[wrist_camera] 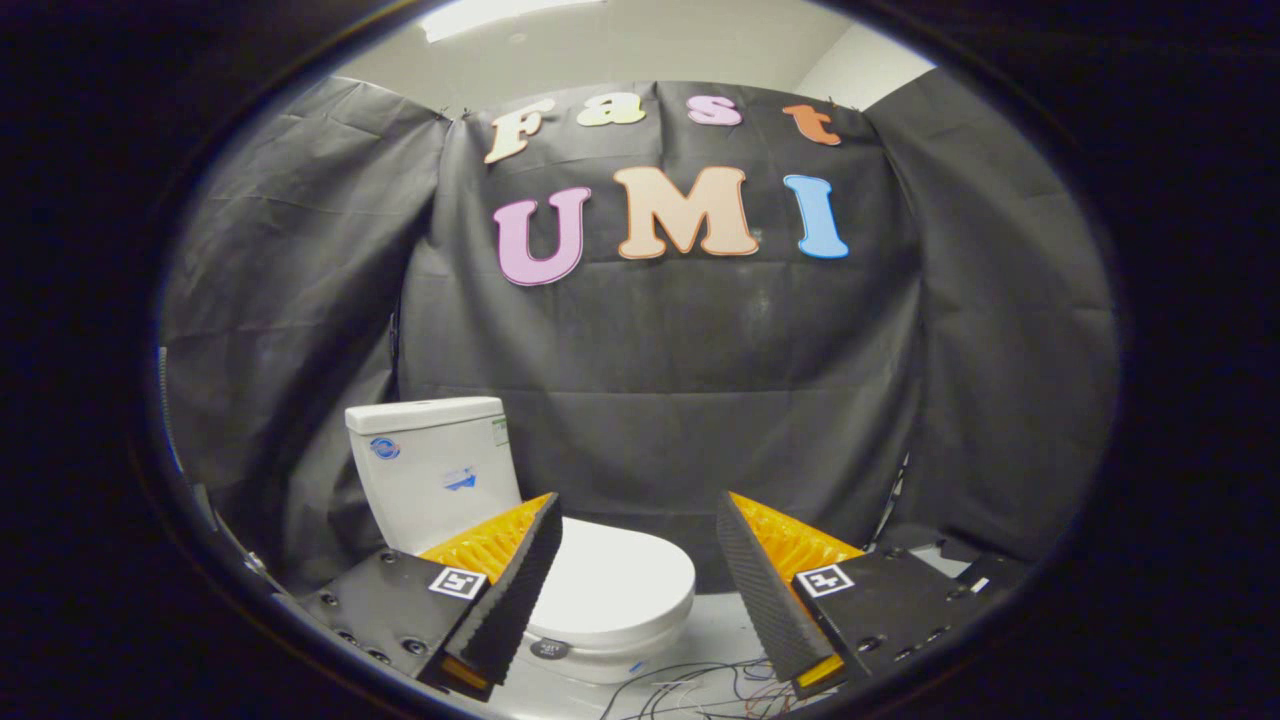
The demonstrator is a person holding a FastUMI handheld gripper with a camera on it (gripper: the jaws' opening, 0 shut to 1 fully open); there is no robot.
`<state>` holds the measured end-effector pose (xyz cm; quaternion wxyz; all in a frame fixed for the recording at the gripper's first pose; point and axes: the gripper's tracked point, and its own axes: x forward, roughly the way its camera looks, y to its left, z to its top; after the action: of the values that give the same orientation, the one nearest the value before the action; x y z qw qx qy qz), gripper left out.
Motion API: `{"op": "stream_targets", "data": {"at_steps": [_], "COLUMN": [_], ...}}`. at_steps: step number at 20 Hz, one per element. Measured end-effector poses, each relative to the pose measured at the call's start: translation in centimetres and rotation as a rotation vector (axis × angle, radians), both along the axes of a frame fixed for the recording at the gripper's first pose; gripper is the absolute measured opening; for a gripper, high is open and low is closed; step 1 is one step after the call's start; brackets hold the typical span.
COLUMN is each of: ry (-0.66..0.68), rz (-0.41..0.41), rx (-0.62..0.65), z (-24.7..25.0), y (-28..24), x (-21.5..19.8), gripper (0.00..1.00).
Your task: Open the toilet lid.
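Fingers spread wide, gripper empty, well short of the toilet lid, which lies flat. I'm on approach; next I need its front edge.

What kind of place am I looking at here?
Likely a mock bathroom in a recording booth: a white toilet with its lid down, black cloth walls, loose wires on the floor. The fingers stand open.

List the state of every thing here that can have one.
Lid: down, closed over the bowl.
Gripper: open, fingers spread wide, holding nothing, apart from the lid, which lies beyond and between them.
Tank: upright, its cover on.
Wires: loose on the floor in front of the toilet.
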<state>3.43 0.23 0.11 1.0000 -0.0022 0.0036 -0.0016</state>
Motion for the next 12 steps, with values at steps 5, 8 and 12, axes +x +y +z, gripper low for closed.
{"op": "stream_targets", "data": {"at_steps": [5, 8, 12], "ry": [0.006, 0.009, -0.021], "rz": [0.009, 0.014, 0.023], "rx": [-0.002, -0.001, -0.005], "z": [-0.3, -0.4, 0.0], "y": [0.2, 0.4, 0.8], "x": [1.6, 2.7, 3.7], "gripper": [0.96, 0.96, 0.95]}}
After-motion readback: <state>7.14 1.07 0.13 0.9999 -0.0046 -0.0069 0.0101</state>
